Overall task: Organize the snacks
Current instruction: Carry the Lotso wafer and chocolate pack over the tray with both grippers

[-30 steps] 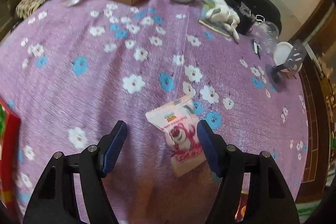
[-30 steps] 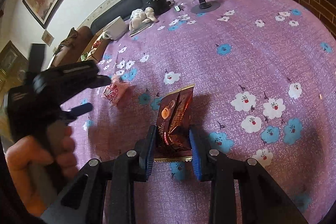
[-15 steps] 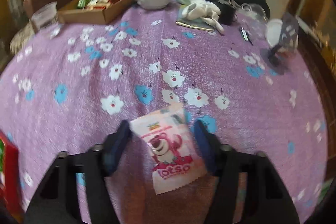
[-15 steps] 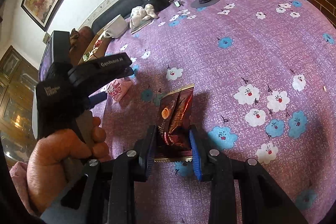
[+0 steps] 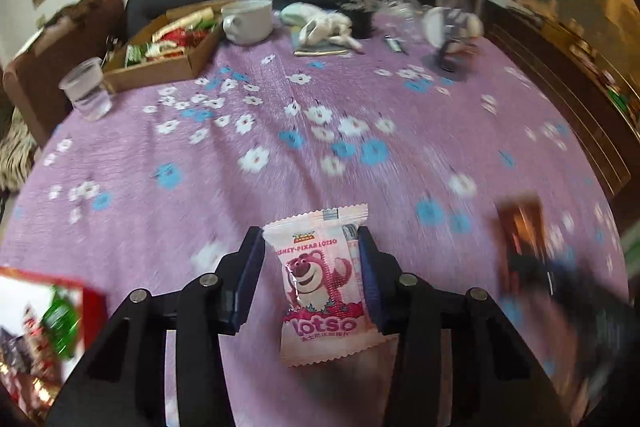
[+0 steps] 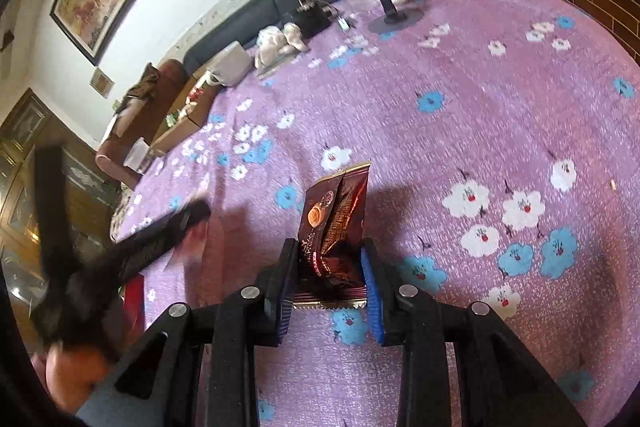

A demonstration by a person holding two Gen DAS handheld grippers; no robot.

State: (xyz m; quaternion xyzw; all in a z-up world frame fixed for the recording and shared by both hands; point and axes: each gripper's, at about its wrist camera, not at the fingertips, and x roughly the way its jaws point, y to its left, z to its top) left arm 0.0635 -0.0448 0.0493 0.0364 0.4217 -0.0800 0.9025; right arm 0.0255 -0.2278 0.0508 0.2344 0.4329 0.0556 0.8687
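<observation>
Clamping a pink plastic Lotso snack packet, the left hand-held gripper is hovering over the purple flowered bench; the right hand-held gripper is pinching a crinkled brown foil snack packet nearby.

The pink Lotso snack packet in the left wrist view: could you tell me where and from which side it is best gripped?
Across its narrow width, at the puffed middle. The pink Lotso packet is a flat pillow pouch with crimped ends at top and bottom, so its long side edges suit the pads best. The left gripper already comes from the bottom crimped end, one finger on each long edge.
</observation>
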